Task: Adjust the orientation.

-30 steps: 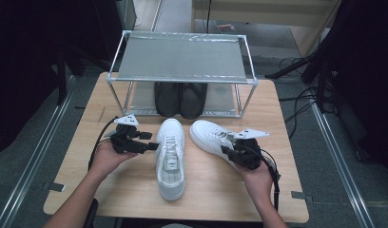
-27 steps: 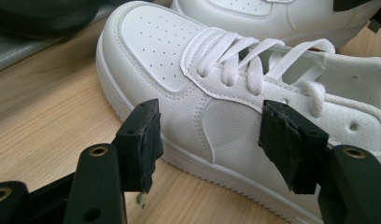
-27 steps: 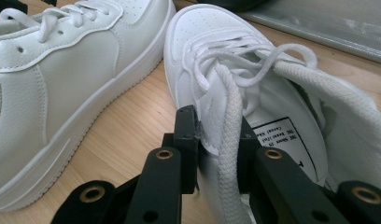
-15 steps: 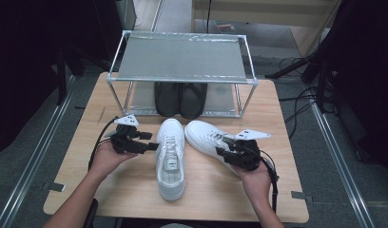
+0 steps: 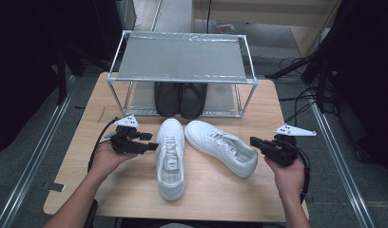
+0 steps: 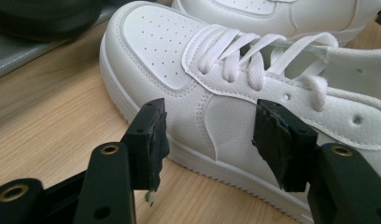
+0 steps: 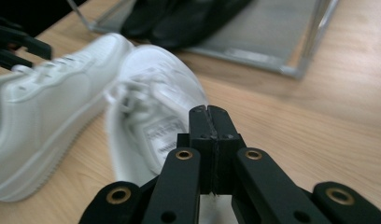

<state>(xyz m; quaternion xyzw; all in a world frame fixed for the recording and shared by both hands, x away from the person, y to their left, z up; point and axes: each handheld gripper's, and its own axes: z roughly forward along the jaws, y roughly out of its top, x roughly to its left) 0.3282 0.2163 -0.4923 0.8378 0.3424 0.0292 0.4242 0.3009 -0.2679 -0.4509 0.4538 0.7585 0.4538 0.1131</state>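
- High view: the right tongs (image 5: 257, 141) have let go of the slanted white shoe (image 5: 222, 146) and pulled away to its heel side, now just clear of it; a second ago they were at that heel. The shoe has swung so its toe points up-left beside the straight white shoe (image 5: 170, 156). I take the nudging as done. The left tongs (image 5: 151, 146) sit against the straight shoe's side.
- Left gripper view: the left tongs (image 6: 209, 135), open and lately narrowing, bracket the straight shoe's (image 6: 235, 88) laced flank without pressing it. Clean white leather, perforated toe.
- Right gripper view: the right tongs (image 7: 210, 122) are closed on nothing; the slanted shoe (image 7: 156, 107) lies just ahead, blurred.
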